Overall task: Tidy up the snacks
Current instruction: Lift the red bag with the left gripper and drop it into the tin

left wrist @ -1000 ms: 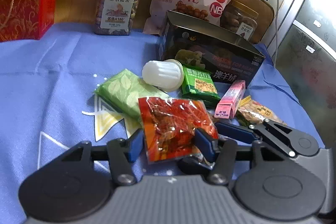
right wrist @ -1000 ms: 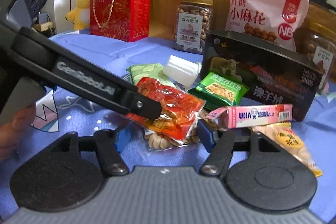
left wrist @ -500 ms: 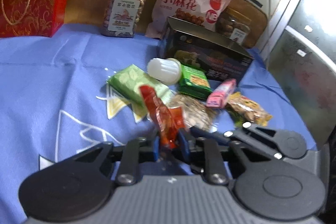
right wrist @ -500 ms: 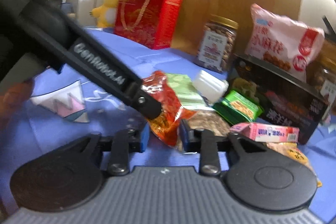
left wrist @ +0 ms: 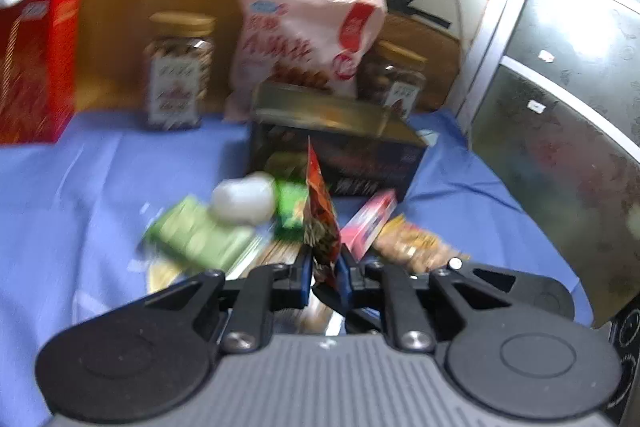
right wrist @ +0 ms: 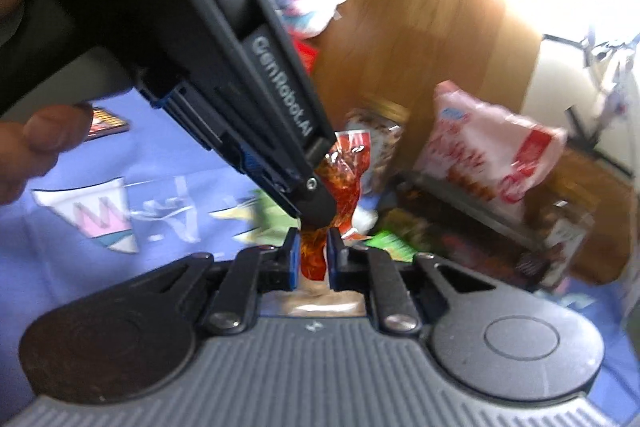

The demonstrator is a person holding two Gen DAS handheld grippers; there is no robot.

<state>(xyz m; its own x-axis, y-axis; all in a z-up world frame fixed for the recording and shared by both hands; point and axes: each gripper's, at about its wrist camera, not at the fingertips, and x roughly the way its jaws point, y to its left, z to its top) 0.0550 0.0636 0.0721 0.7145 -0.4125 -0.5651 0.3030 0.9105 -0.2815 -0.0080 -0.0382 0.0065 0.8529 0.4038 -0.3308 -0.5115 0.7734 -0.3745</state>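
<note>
- step in hand, as i judge it: 1 snack is being lifted out of the pile on the desk (left wrist: 80, 187), gripped by both tools at once; the sorting itself is barely begun, since the other snacks lie loose in a heap.
- nearest in the left wrist view, the left hand-held gripper (left wrist: 324, 273) is pinched narrow on the lower edge of the red snack packet (left wrist: 320, 223), which stands up edge-on between the blue pads, clear of the cloth.
- nearest in the right wrist view, the right hand-held gripper (right wrist: 314, 259) is also closed narrow on the same red snack packet (right wrist: 344, 179), lower down; the left tool's finger crosses from the upper left and meets the packet just above.
- a person's fingers (right wrist: 36, 143) show at the left edge.
- just beyond lie a green pack (left wrist: 196, 235), a white cup (left wrist: 244, 203), a small green sachet (left wrist: 292, 211), a pink box (left wrist: 370, 223) and a bag of nuts (left wrist: 412, 247).
- behind them the open dark box (left wrist: 340, 155) stands on the blue cloth.
- farthest, against the wooden panel: 2 jars, a pink bag (left wrist: 304, 35) and a red gift box (left wrist: 36, 63).
- the next move, i think, calls for 1 tool to let go so the packet is not torn, then carrying it to the dark box, which looks the likely place.
</note>
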